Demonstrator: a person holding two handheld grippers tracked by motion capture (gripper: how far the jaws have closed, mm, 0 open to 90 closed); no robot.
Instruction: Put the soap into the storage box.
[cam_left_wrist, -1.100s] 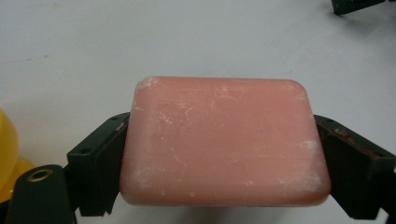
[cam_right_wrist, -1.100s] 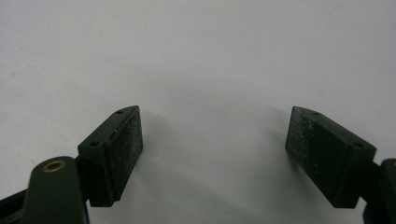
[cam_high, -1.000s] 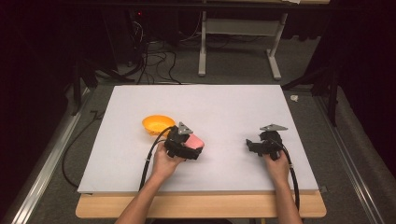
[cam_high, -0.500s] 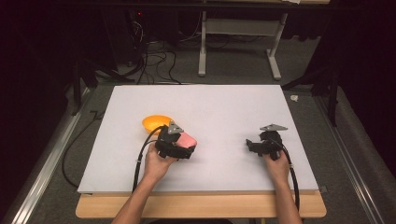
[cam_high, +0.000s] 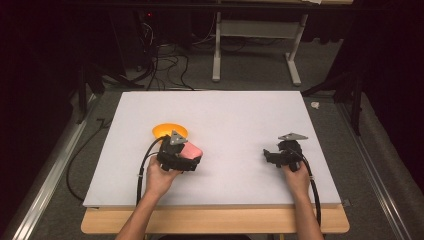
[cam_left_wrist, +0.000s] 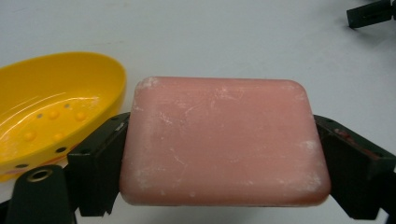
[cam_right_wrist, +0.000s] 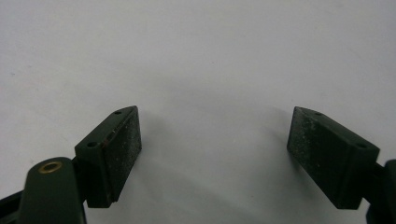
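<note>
A pink bar of soap (cam_left_wrist: 223, 140) is clamped between the two black jaws of my left gripper (cam_left_wrist: 219, 154), which is shut on it. From above, the soap (cam_high: 191, 150) is held just over the white table, right beside a yellow soap dish (cam_high: 169, 131) at the left middle. In the left gripper view the dish (cam_left_wrist: 51, 107) lies to the left of the soap, empty, with small bumps and holes in its floor. My right gripper (cam_high: 270, 155) rests at the right of the table, and its jaws (cam_right_wrist: 212, 158) stand wide open over bare white surface.
The white table top (cam_high: 225, 115) lies on a wooden bench (cam_high: 215, 222). Cables (cam_high: 160, 70) and a white table frame (cam_high: 255, 40) stand on the dark floor behind. Metal rails (cam_high: 45, 165) run along both sides.
My left gripper has carried the soap to the left and slightly up, closer to the yellow dish. The right gripper has stayed where it was.
</note>
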